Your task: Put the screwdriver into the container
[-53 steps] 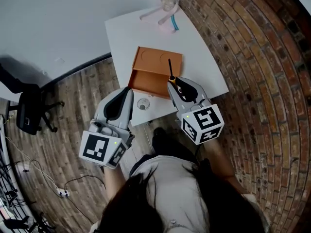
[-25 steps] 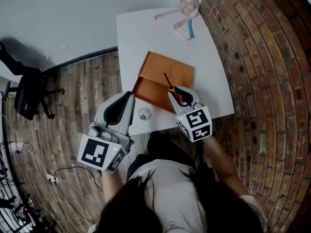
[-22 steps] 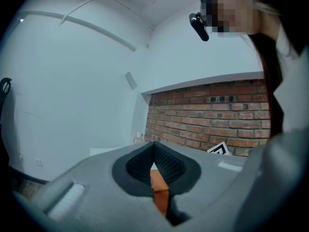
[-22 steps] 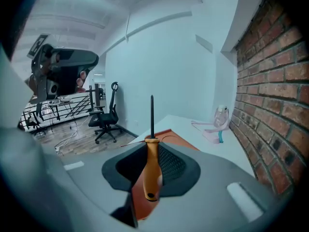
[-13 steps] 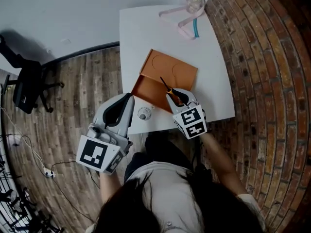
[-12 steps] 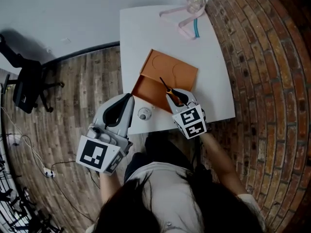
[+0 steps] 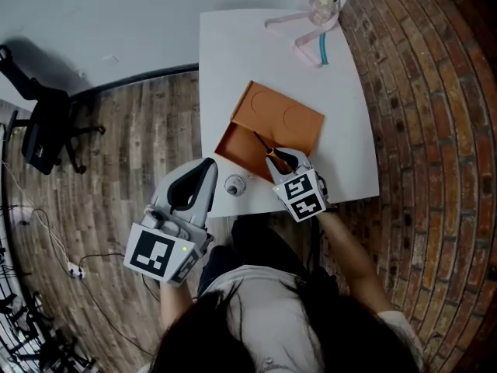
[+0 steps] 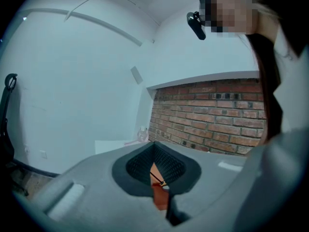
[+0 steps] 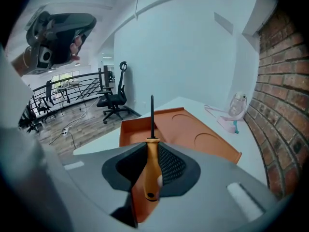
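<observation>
**Orange-handled screwdriver, held over the container**

Item: slim screwdriver with orange plastic handle and black steel shaft (image 9: 153, 153). Judged light, rigid, with a smooth handle liable to pivot; best held mid-handle.

Location: handle clamped between the right gripper (image 7: 282, 156) fingers, tip over the near compartment of the orange rectangular container (image 7: 289, 120) on the white table (image 7: 256, 53).

Left gripper (image 7: 206, 168): fingers nearly together, empty.

Change over two seconds: right gripper lower, shaft tilted further left.

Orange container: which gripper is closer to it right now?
Right. The right gripper holds the screwdriver over the container; the left gripper hangs by the near left corner of the table.
</observation>
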{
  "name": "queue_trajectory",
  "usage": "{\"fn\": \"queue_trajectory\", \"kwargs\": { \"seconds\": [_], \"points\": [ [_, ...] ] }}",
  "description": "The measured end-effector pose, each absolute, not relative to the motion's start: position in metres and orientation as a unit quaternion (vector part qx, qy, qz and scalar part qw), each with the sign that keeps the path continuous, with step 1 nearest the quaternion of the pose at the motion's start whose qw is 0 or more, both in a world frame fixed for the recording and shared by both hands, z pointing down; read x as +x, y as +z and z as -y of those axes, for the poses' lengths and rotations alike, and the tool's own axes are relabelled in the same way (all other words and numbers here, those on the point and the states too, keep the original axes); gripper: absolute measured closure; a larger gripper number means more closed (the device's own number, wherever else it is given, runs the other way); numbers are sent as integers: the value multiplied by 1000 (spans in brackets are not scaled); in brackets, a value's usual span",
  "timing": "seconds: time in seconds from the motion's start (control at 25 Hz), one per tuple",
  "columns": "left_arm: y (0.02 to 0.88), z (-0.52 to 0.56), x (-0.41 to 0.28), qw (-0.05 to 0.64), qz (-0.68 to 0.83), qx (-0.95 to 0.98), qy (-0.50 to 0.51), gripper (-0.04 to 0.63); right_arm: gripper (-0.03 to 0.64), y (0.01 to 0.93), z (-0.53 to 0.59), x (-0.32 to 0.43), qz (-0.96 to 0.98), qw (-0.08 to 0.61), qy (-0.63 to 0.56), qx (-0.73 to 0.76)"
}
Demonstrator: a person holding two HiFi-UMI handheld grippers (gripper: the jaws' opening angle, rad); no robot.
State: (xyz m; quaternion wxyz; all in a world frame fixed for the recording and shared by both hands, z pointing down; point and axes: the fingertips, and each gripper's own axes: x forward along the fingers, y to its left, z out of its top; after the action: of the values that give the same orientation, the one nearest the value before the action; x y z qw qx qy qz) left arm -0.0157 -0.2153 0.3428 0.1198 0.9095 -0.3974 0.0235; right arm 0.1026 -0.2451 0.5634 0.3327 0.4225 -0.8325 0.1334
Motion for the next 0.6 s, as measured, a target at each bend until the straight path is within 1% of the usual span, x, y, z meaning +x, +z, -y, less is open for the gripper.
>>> {"fn": "queue_trajectory", "kwargs": {
  "seconds": [0.16, 0.6],
  "points": [
    [341, 215, -19, 130, 397, 908, 17, 595, 537, 573, 246, 99, 826, 359, 132, 413],
    [351, 216, -26, 136, 404, 904, 29, 594, 537, 595, 252, 92, 818, 397, 142, 391]
  ]
}}
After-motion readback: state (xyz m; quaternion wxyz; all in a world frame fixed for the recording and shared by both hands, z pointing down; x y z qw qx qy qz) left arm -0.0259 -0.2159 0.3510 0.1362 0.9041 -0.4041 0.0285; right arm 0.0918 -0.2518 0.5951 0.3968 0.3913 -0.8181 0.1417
